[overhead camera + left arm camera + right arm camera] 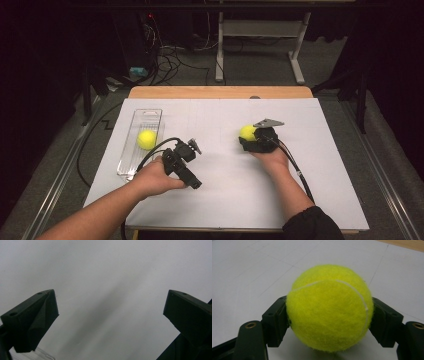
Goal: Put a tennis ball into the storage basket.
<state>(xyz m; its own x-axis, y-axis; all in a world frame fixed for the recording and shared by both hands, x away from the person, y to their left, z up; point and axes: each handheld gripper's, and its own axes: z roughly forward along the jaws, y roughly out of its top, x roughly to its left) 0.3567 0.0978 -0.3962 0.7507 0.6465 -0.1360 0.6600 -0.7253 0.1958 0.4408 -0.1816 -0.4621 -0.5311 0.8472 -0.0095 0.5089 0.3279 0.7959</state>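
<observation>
A tennis ball (pixel 329 307) sits right of centre on the white sheet (pixel 225 190), pinched at its sides by the right gripper (pixel 329 315), likely a grip made ready for lifting toward the clear tray (pixel 131 162) at left, where a second ball (pixel 146 139) already lies; the left gripper (pixel 182 162), jaws spread over bare sheet, waits just beside that tray; the right hand (pixel 272 157) hides much of the gripper, and the ball's underside is hard to make out.
</observation>
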